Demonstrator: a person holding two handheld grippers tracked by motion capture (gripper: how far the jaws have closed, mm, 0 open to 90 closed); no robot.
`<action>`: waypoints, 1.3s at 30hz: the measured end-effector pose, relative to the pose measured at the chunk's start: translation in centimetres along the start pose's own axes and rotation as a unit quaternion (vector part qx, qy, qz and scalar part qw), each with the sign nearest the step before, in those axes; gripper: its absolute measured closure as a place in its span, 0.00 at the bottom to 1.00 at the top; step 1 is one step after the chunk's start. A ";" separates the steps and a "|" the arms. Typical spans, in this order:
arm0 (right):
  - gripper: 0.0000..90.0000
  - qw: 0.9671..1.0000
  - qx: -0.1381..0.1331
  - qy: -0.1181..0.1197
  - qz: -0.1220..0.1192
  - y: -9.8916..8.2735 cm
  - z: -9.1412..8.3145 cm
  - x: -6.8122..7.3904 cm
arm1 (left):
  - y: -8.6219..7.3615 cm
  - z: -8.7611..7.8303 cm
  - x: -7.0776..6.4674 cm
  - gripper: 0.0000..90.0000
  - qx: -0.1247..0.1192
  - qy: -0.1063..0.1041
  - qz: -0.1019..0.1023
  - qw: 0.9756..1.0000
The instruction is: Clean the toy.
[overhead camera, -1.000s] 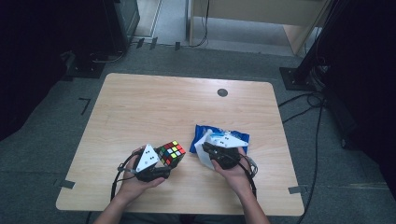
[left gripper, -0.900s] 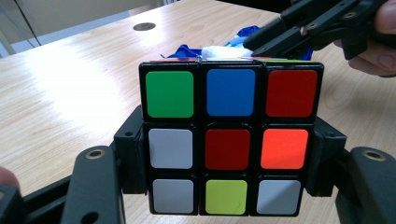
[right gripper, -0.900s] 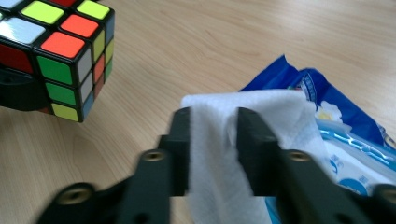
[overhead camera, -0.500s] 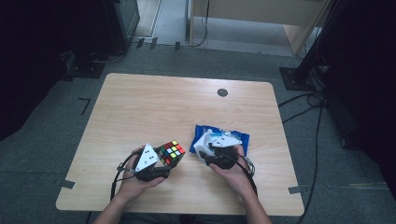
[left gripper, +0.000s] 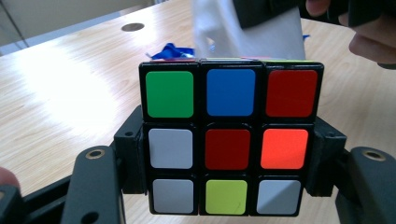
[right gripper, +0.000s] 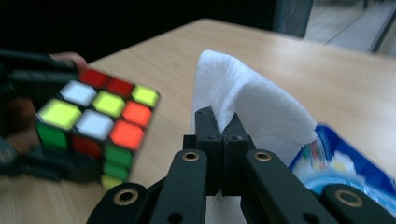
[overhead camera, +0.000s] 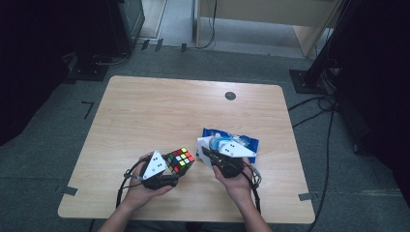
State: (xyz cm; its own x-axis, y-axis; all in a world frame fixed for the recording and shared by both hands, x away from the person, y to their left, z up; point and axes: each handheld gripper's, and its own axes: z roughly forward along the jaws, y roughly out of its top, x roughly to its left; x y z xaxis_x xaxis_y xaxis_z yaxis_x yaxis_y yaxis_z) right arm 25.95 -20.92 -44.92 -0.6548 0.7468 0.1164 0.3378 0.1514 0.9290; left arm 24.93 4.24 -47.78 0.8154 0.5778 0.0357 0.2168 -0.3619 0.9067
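Grey carpet and dark gear surround a light wooden bench (overhead camera: 159, 111), with cables trailing across the floor on the right. Person's got a gripper in each hand down at the near edge. The left gripper (overhead camera: 167, 166) has its fingers clamped on a scrambled puzzle cube (overhead camera: 180, 160), pinching it by two opposite sides; in the left gripper view the cube (left gripper: 231, 135) faces the camera with green, blue and red along the top row. The right gripper (overhead camera: 209, 153) has just been closing, and its fingers (right gripper: 208, 128) are now pressed together on a folded white wipe (right gripper: 247, 107), which sticks up above them. That wipe sits just beside the cube, close but I can't tell if they're touching. Right behind the right hand (overhead camera: 237, 181) lies a blue wipes packet (overhead camera: 249, 143) on the bench.
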 end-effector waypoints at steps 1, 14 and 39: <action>1.00 1.000 -0.006 0.002 0.004 0.2 0.0 0.6 | 0.0 0.1 -0.1 0.38 0.000 -0.002 0.002 1.000; 1.00 0.998 -0.016 0.035 0.059 0.1 1.5 4.4 | 0.0 0.5 -1.0 0.38 0.004 -0.013 0.014 1.000; 1.00 0.987 -0.026 0.070 0.143 -0.5 1.2 2.3 | 0.3 -0.1 -0.6 0.38 -0.006 -0.004 0.009 1.000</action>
State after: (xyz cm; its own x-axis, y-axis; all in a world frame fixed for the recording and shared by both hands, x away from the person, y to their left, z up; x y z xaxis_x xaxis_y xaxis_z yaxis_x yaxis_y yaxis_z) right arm 25.05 -18.50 -45.57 -0.6251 0.6573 0.4209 0.4894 -0.0899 0.8674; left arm 24.47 3.90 -47.50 0.8232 0.5657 0.0492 0.1949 -0.3628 0.9112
